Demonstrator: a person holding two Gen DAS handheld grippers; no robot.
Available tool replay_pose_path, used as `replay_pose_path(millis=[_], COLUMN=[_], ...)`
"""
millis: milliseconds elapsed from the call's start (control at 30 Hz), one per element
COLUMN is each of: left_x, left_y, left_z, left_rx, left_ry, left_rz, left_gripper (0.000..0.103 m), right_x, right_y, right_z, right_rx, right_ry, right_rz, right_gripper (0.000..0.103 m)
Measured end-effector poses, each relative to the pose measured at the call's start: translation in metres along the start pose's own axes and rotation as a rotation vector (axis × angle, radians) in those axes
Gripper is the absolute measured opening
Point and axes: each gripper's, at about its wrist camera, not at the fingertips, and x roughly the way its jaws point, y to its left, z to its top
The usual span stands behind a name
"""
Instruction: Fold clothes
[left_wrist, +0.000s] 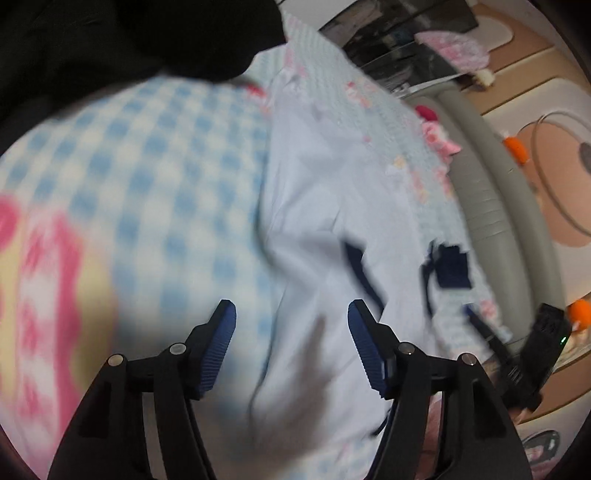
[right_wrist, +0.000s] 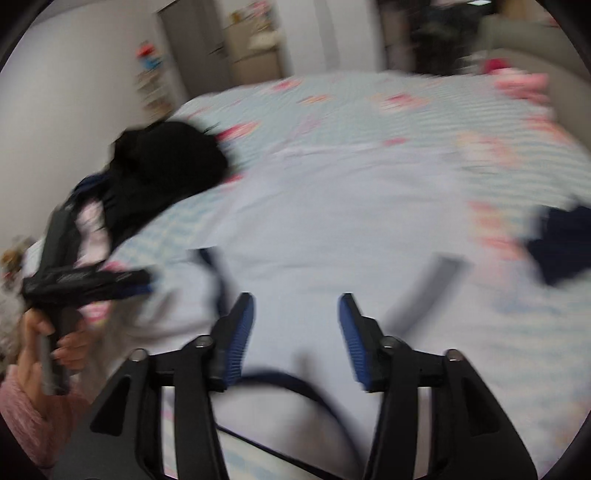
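Note:
A pale blue garment with dark navy trim (right_wrist: 332, 221) lies spread flat on the bed; it also shows in the left wrist view (left_wrist: 325, 206). My left gripper (left_wrist: 291, 314) is open and empty, hovering over the garment's left side. My right gripper (right_wrist: 297, 306) is open and empty above the garment's near edge, by its navy-edged neckline (right_wrist: 288, 380). The left gripper also shows in the right wrist view (right_wrist: 85, 280), held by a hand at the left. The right gripper's body (left_wrist: 535, 354) shows at the right of the left wrist view. Both views are blurred.
A blue-and-white checked bedcover with pink patterns (left_wrist: 147, 177) covers the bed. A heap of black clothes (right_wrist: 162, 173) lies at the bed's left. A dark navy item (right_wrist: 561, 243) lies at the right. A grey padded bed frame (left_wrist: 491, 199) borders the bed.

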Motion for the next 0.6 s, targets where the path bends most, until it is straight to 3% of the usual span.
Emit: replay_pose_path(millis=[67,133,200,300,400,467,500,533,600], left_x=[0.004,0.007,0.01,0.014,0.012,0.008,0.008,0.01,0.019], left_y=[-0.002,-0.005,-0.008,-0.009,-0.013,-0.011,-0.009,-0.009,-0.011], left_z=[-0.013,-0.022,-0.023,-0.025,-0.036,-0.04,-0.041,-0.041,-0.04], left_rx=[0.007,0.015,0.013,-0.017,-0.046,-0.086,-0.105,-0.111,-0.109], left_ry=[0.023,0.036,0.02,-0.014,-0.049,-0.064,-0.063,-0.056,-0.029], left_rz=[0.057,0.103,0.103,0.035,-0.027,-0.091,-0.125,-0.142,-0.136], left_gripper=[0.065,0.065,0.066,0.064,0.044,0.025,0.022,0.022,0.026], right_x=[-0.022,-0.02,-0.01,0.0,0.01,0.011,0.011,0.012,0.016], right_y=[-0.045,-0.092,-0.127,-0.149,-0.149,-0.144,-0.14,-0.137,-0.132], right_z=[-0.015,-0.035,-0.053,-0.069,-0.071,-0.068,-0.065,-0.063,-0.06], right_rx=[0.07,0.197,0.337,0.464,0.491,0.478,0.465,0.45,0.422], right_ry=[-0.014,0.056,0.113,0.079,0.077,0.057,0.044,0.037,0.037], right_rz=[-0.115,-0.154,-0.083,0.079,0.145,0.196,0.217,0.219,0.208], right_gripper=[0.058,0.059,0.058,0.059,0.058,0.031,0.027,0.013,0.012])
